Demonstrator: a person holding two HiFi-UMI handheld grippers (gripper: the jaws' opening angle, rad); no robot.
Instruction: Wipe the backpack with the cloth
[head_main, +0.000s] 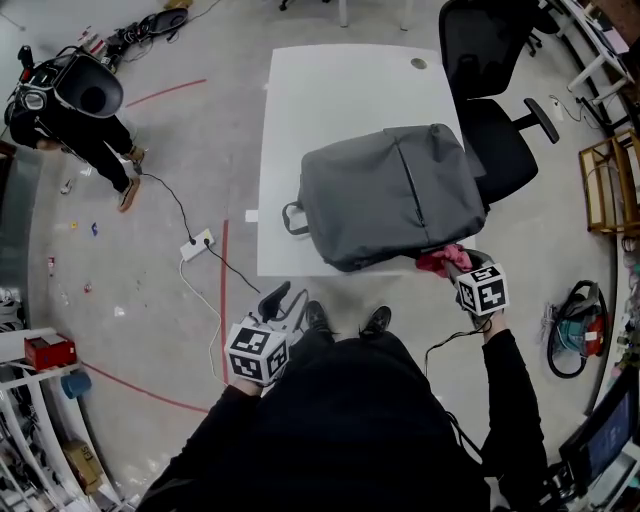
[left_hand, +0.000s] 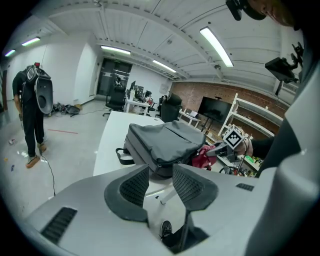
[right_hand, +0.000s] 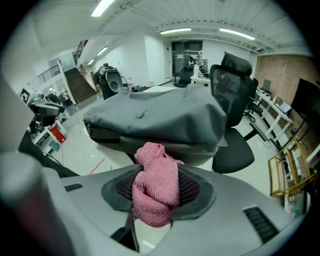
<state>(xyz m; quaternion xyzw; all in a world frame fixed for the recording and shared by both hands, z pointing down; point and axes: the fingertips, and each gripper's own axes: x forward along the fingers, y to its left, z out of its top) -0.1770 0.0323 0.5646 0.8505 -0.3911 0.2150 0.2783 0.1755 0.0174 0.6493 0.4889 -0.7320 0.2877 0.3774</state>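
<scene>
Backpack (head_main: 390, 195) lies flat, long axis across table (head_main: 330, 90), handle leftward; right tongs (head_main: 458, 263) clamp cloth (head_main: 437, 261), left tongs (head_main: 275, 299) apart

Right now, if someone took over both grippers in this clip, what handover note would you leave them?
Left gripper: open, empty, held short of the table's near edge.
Right gripper: shut on the pink cloth.
Grey backpack lies flat on the white table; the cloth is at its near right corner, contact unclear.
Done: cloth in the gripper and brought to the bag. No wiped area can be told.
Left: wipe across the backpack, probably steadying it with the left gripper.
</scene>
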